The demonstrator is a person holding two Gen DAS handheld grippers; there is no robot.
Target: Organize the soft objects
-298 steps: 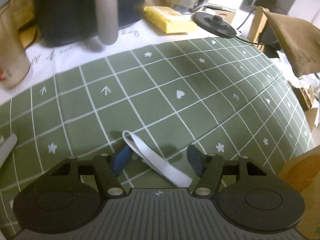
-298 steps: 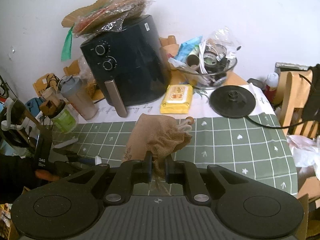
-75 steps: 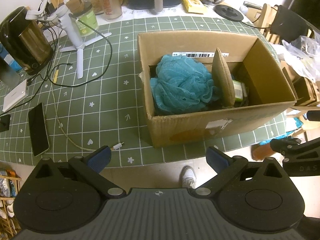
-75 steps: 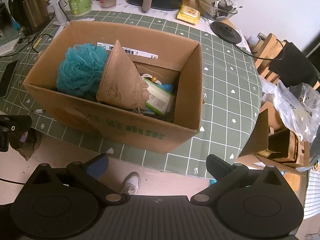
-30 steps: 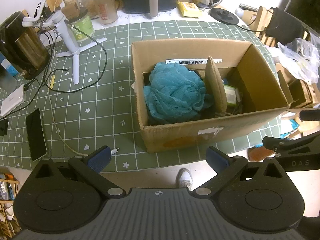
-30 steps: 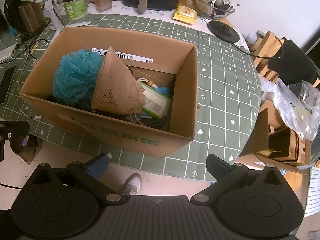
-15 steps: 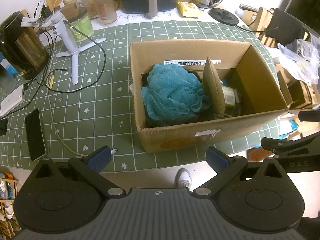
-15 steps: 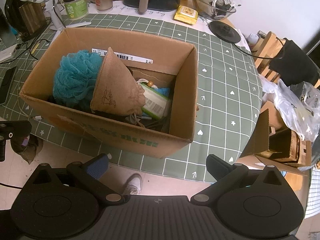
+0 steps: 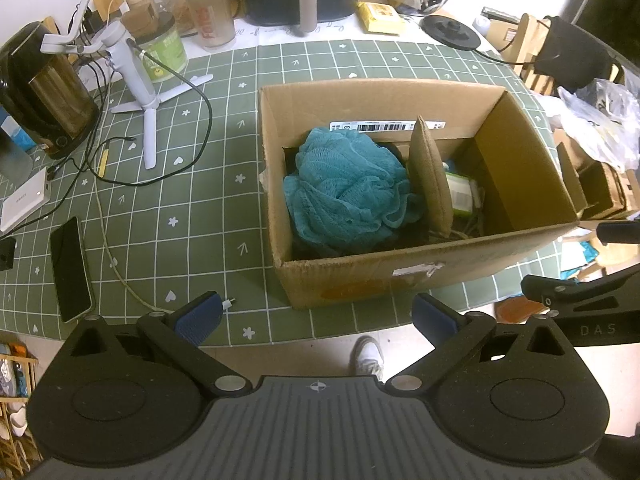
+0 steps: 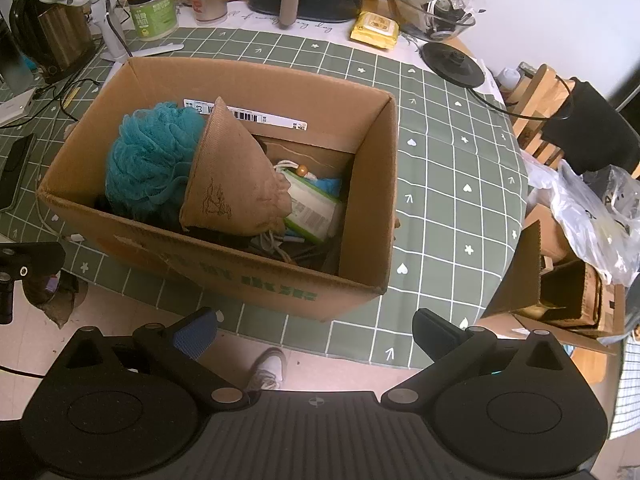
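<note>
The teal mesh bath sponge (image 9: 346, 190) and the tan burlap drawstring pouch (image 10: 236, 184) sit together inside the open brown cardboard box (image 10: 362, 200), ahead of and below both my tongs, the pouch leaning against the sponge's right side. A green-and-white packet (image 10: 314, 208) lies just right of the pouch. My left gripper (image 9: 318, 316) is spread wide and empty, and so is my right gripper (image 10: 316, 332). The box stands on a green grid-patterned tablecloth (image 9: 188, 208); a dark phone (image 9: 72, 268) lies far left
</note>
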